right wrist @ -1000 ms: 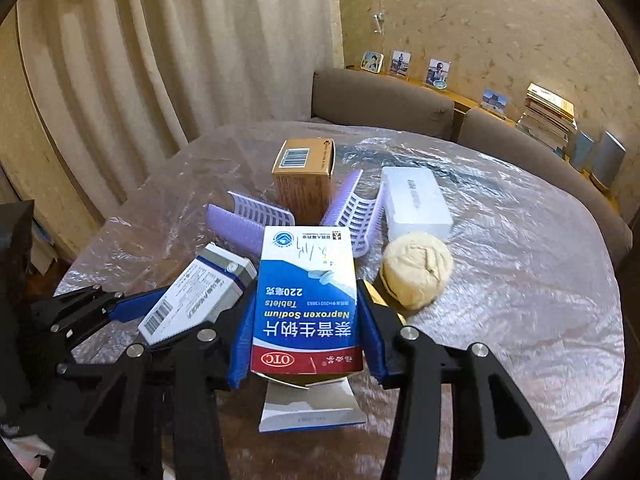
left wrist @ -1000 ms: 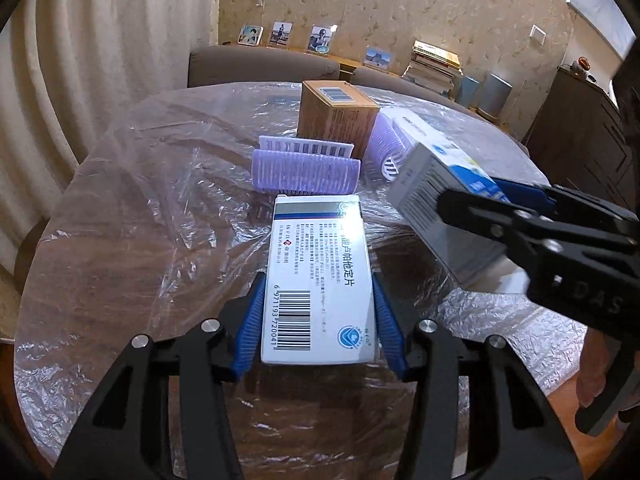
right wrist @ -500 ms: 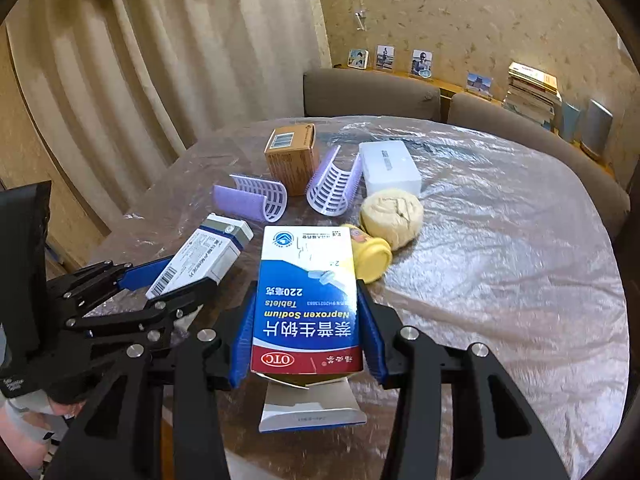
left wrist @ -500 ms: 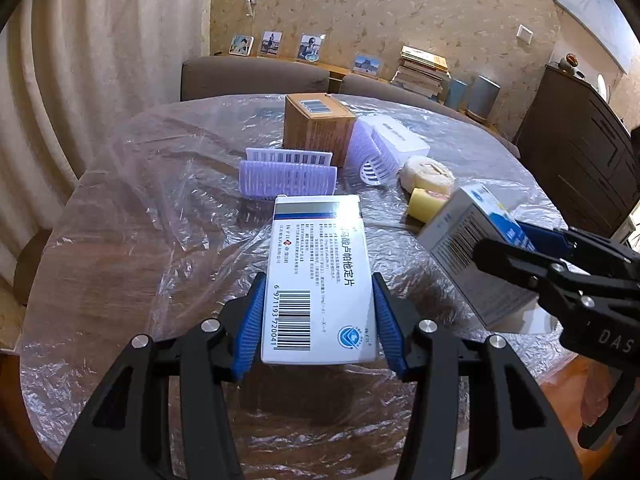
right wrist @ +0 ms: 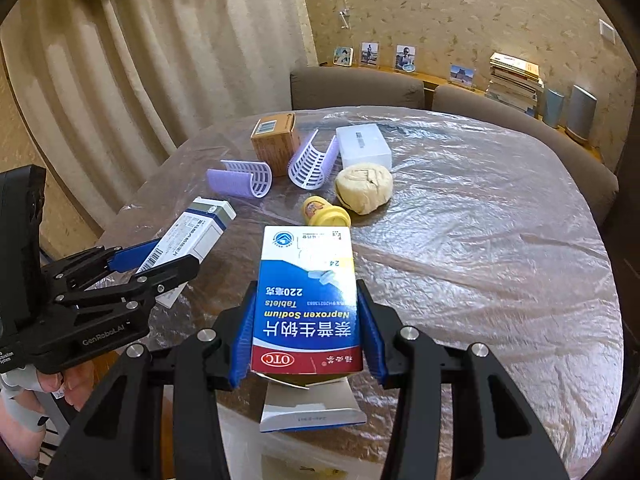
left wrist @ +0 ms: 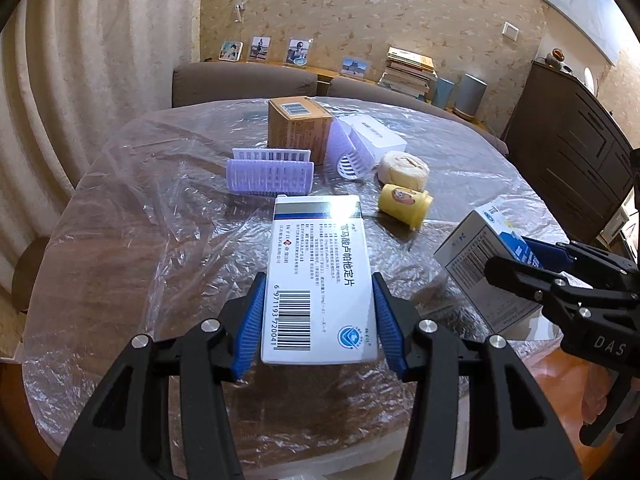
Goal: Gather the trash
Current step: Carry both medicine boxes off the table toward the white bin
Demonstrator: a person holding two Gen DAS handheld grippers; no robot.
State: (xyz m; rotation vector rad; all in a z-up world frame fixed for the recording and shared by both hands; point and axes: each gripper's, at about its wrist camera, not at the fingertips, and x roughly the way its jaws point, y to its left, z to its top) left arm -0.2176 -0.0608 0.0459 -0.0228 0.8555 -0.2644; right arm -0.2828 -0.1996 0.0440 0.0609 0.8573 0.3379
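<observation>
My left gripper point(left wrist: 318, 282) is shut on a white medicine box with a barcode point(left wrist: 320, 264), held above the near part of the film-covered table point(left wrist: 160, 240). My right gripper point(right wrist: 306, 286) is shut on a blue-and-white tablet box point(right wrist: 306, 320) whose bottom flap point(right wrist: 312, 408) hangs open. Each gripper shows in the other's view: the right gripper point(left wrist: 536, 264) with its box point(left wrist: 476, 260), the left gripper point(right wrist: 156, 258) with its white box point(right wrist: 196, 228). A yellow bottle point(left wrist: 404, 202) on its side and a beige wad point(left wrist: 404, 166) sit on the table.
Farther back stand a brown carton point(left wrist: 298, 128), two purple slotted curlers point(left wrist: 268, 176) point(left wrist: 348, 152) and a white box point(left wrist: 376, 136). Two brown chairs point(left wrist: 244, 84) line the far side. A dark cabinet point(left wrist: 568, 152) is at the right, a curtain point(left wrist: 80, 80) at the left.
Both grippers have drawn back toward the table's near edge with their boxes. In the left wrist view the right gripper slid right and lower, uncovering the yellow bottle and beige wad.
</observation>
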